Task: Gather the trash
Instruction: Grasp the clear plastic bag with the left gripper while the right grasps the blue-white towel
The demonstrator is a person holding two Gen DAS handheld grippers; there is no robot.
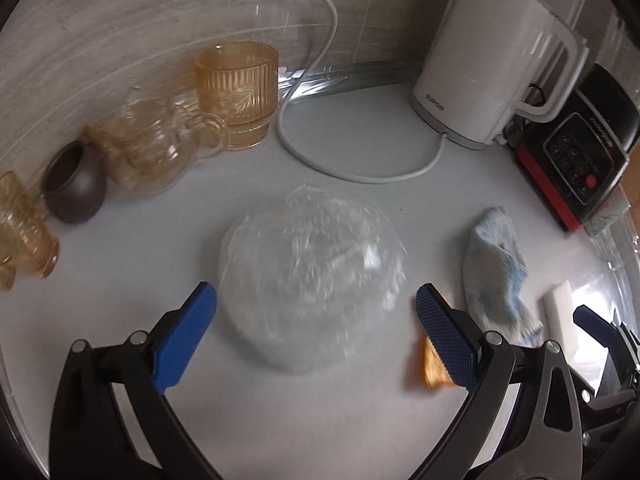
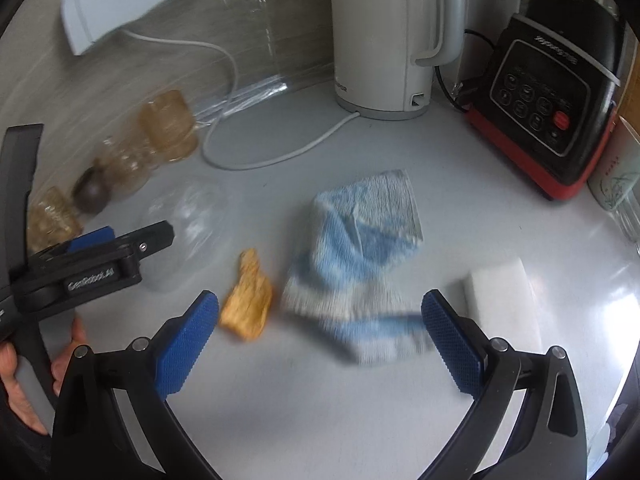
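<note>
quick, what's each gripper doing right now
left gripper: open, empty, around the clear plastic wrap
right gripper: open, empty, over the blue-and-white cloth

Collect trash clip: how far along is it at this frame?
Nothing looks collected yet. Both tools, left and right, are open and empty. In hand: the left tool frames the clear plastic wrap, not yet gripped; the right one points at the blue-white cloth. Left: the wrap and the orange scrap lie on the counter. No bin is visible.
</note>
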